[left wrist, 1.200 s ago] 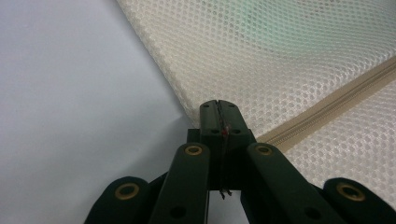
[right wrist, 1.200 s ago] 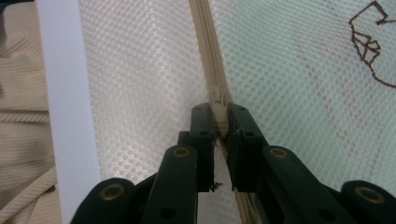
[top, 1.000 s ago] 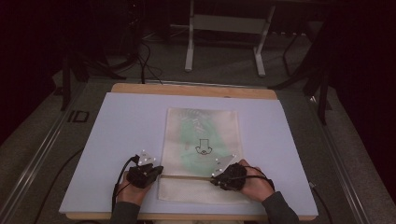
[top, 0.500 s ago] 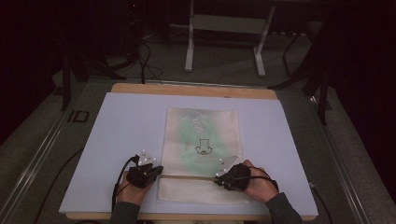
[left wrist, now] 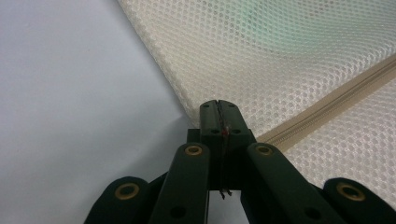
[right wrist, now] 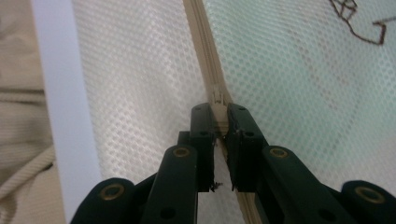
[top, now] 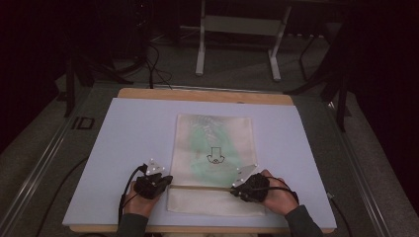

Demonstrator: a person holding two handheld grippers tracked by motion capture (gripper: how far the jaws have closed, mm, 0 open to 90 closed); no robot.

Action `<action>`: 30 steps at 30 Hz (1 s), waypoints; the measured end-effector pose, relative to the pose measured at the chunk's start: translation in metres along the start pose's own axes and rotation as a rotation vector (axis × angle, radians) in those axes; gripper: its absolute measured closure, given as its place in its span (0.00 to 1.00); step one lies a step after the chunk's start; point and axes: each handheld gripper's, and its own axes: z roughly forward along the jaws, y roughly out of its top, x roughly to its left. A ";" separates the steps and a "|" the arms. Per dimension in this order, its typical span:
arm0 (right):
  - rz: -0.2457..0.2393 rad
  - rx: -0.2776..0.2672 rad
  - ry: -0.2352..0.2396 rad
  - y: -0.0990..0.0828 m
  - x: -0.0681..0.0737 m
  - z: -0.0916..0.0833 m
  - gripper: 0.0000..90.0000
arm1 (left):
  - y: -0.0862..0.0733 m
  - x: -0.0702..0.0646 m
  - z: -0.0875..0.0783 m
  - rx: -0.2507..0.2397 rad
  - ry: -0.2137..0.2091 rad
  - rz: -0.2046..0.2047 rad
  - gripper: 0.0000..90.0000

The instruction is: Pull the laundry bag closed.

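A wooden table (top: 207, 95) carried a pale lavender-white mat (top: 133, 143) that covered nearly its whole top, leaving a strip of bare wood along the far edge and a thin one along the near edge. Flat on the mat, about midway across and toward the near side, lay a cream mesh zipper bag (top: 217, 148), its zipper (top: 202, 186) running crosswise near the bag's near end.

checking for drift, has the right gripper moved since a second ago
Yes, slightly: the right gripper has shifted rightward along the zipper, against the bag's printed arrow.
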 end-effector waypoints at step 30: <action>0.055 -0.001 0.002 -0.022 -0.006 -0.007 0.91 | 0.000 0.000 0.000 0.003 0.004 0.004 0.99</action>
